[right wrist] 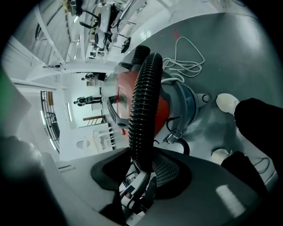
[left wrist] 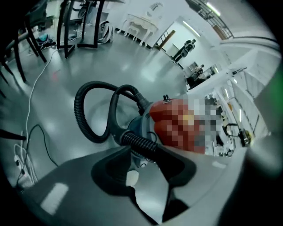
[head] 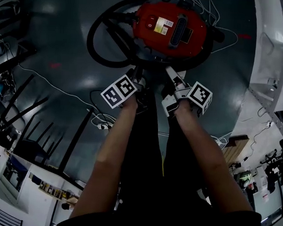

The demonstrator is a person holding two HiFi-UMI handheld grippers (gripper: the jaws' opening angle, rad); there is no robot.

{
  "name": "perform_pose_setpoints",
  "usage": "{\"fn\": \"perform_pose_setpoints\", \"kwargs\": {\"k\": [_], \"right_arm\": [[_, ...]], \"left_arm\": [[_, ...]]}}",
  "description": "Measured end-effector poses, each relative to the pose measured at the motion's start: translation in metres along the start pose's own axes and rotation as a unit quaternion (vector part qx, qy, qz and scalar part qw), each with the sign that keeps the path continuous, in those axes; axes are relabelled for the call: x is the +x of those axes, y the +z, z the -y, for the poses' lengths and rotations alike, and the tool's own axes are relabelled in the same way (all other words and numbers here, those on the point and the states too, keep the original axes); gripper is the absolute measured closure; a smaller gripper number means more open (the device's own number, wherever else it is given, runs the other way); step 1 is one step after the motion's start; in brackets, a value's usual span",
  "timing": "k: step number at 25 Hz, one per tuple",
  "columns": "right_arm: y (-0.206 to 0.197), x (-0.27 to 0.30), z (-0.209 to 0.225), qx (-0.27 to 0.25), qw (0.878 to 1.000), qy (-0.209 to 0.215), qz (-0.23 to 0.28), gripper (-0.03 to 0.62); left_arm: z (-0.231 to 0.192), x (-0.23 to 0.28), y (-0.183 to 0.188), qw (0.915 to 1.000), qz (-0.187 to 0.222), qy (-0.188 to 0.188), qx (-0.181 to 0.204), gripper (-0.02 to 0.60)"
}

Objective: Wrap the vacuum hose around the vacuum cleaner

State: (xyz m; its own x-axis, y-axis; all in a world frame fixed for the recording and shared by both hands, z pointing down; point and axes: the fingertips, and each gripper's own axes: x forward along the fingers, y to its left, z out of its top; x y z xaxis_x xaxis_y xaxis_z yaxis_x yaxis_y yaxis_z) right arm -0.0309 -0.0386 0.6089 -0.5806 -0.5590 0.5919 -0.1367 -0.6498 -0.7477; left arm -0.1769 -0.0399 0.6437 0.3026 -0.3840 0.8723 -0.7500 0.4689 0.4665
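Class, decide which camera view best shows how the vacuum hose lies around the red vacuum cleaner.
The head view: from above, the vacuum hose loops round the vacuum cleaner. The left gripper view shows one loop beside it; the right gripper view, only a close stretch at its jaws.

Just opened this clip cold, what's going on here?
A person stands over a red vacuum cleaner on the floor, a handheld gripper in each hand. The right gripper is clamped on the black ribbed hose. The left gripper appears closed on another stretch of it near the body. The hose curves around the vacuum, but a wide loop hangs out to one side, so the wrap isn't finished.
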Motion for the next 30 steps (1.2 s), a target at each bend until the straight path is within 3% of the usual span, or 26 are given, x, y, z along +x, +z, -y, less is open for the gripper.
{"fn": "perform_pose_setpoints", "kwargs": {"k": [6, 10, 12, 15, 18, 24, 30], "right_arm": [[-0.001, -0.011, -0.015, 0.012, 1.0, 0.02, -0.001, 0.444], [0.0, -0.017, -0.026, 0.035, 0.998, 0.042, 0.018, 0.445], [-0.002, -0.017, -0.03, 0.042, 0.998, 0.047, 0.021, 0.445], [-0.007, -0.018, -0.036, 0.051, 0.997, 0.057, 0.021, 0.447], [-0.01, -0.021, -0.035, 0.054, 0.996, 0.062, 0.023, 0.45], [-0.012, -0.015, -0.03, 0.049, 0.996, 0.076, -0.002, 0.454], [-0.014, -0.007, -0.03, 0.035, 0.996, 0.074, -0.034, 0.448]], "left_arm": [[0.0, -0.019, -0.002, 0.998, 0.013, -0.001, -0.062, 0.335], [0.011, -0.034, 0.003, 0.9902, 0.026, -0.041, -0.131, 0.28], [0.025, -0.037, 0.001, 0.9854, 0.019, -0.074, -0.152, 0.195], [0.052, -0.03, -0.003, 0.9805, 0.002, -0.116, -0.159, 0.17], [0.062, -0.012, 0.001, 0.9785, 0.004, -0.117, -0.169, 0.192], [0.061, 0.007, 0.019, 0.9819, 0.036, -0.104, -0.154, 0.248], [0.066, -0.004, 0.036, 0.9934, 0.066, -0.066, -0.066, 0.264]]}}
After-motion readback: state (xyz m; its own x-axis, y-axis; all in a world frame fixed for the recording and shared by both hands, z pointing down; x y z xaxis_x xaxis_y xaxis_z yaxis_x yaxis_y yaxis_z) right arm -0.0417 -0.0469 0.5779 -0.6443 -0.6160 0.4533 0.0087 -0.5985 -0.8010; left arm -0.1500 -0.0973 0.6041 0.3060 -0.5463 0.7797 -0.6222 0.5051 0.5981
